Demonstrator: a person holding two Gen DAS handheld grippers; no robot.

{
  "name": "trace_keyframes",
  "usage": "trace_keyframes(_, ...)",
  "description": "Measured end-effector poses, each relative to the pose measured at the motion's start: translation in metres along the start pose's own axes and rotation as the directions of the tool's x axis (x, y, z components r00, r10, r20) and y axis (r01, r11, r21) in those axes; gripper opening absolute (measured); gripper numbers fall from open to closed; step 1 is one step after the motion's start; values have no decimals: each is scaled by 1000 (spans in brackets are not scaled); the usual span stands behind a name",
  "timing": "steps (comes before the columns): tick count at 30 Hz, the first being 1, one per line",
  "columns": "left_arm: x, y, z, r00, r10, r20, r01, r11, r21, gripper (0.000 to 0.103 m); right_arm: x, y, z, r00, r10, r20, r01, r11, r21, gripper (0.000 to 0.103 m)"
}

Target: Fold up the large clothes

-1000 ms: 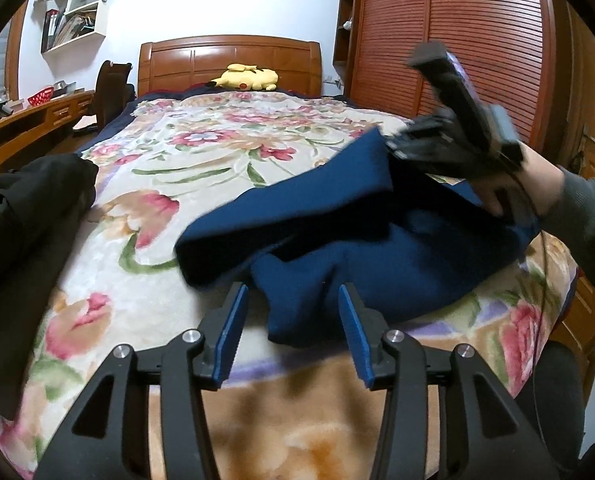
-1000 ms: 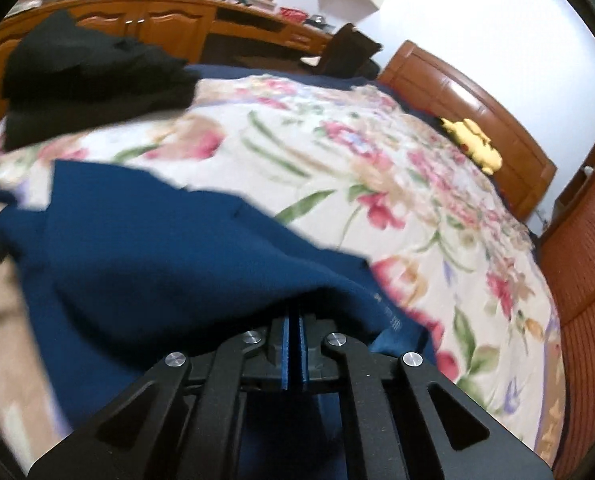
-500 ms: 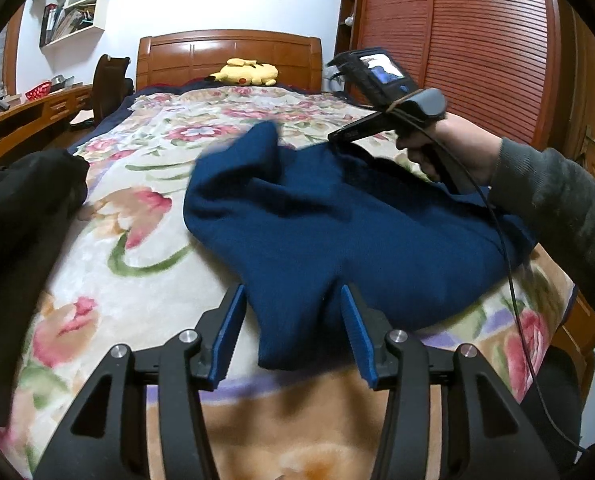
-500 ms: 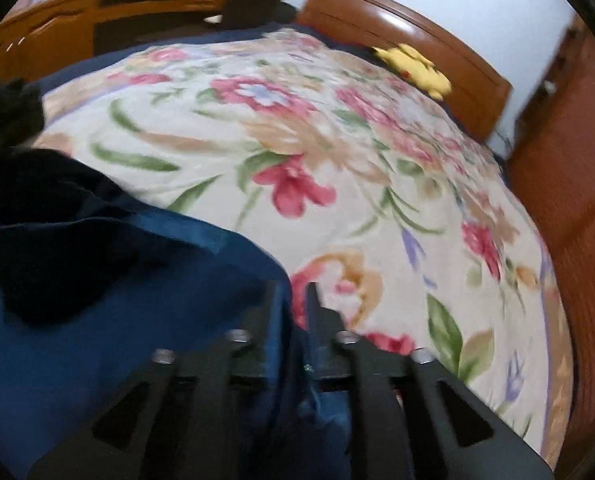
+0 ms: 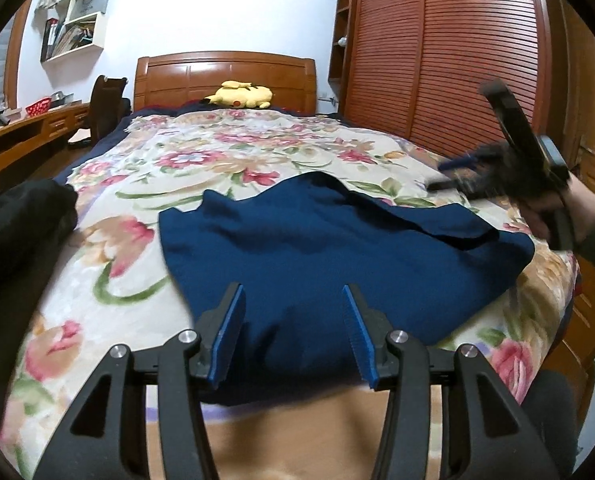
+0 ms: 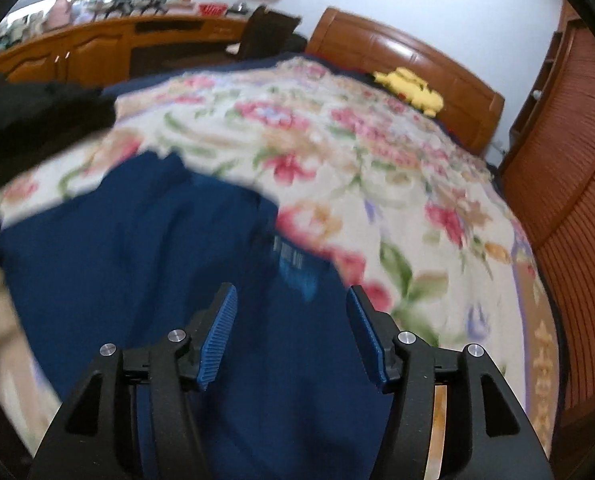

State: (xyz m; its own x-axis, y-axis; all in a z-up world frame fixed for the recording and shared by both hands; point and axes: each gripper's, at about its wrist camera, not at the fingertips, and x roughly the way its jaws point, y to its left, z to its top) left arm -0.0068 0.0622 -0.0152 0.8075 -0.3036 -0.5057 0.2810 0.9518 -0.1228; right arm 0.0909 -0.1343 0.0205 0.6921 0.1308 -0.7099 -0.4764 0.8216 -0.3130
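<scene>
A navy blue garment (image 5: pixel 337 248) lies folded on the floral bedspread (image 5: pixel 217 160), its far flap laid over the body. My left gripper (image 5: pixel 293 300) is open above the garment's near edge, and its blue pads stand clear of the cloth. My right gripper (image 5: pixel 441 178), blurred and held by a hand, hovers above the garment's right side. In the right wrist view the right gripper (image 6: pixel 291 300) has its jaws opening, with nothing pinched between them. Below it the navy garment (image 6: pixel 137 248) lies with its label showing.
A black garment (image 5: pixel 17 220) is heaped at the bed's left edge. A yellow plush toy (image 5: pixel 241 96) rests by the wooden headboard. A slatted wardrobe (image 5: pixel 437 60) stands close on the right. A desk (image 5: pixel 25 132) and chair (image 5: pixel 105 108) stand on the left.
The right gripper, shut on the garment's edge a second ago, carried it across, opened and let go. It has since drawn back to the right. The garment now lies flatter.
</scene>
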Motion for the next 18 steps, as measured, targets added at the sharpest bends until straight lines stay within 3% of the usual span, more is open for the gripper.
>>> trace_keyframes(8,14,-28,6,1000,-27,-7,27,999,22,49,-7,5,-73,996,9,-93,-9,1000,4,60)
trace_keyframes(15,26,-39,8,999,-31,-21,32,999,35,49,7,1,-95,989,-7,-150,5,1000,-15,59)
trace_keyframes(16,26,-40,8,999,-30,-23,31,999,36,49,10,0,-95,988,-18,-155,15,1000,-25,56)
trace_keyframes(18,27,-40,7,999,-27,-28,28,999,38,49,17,-3,-94,986,-28,-164,20,998,-55,27)
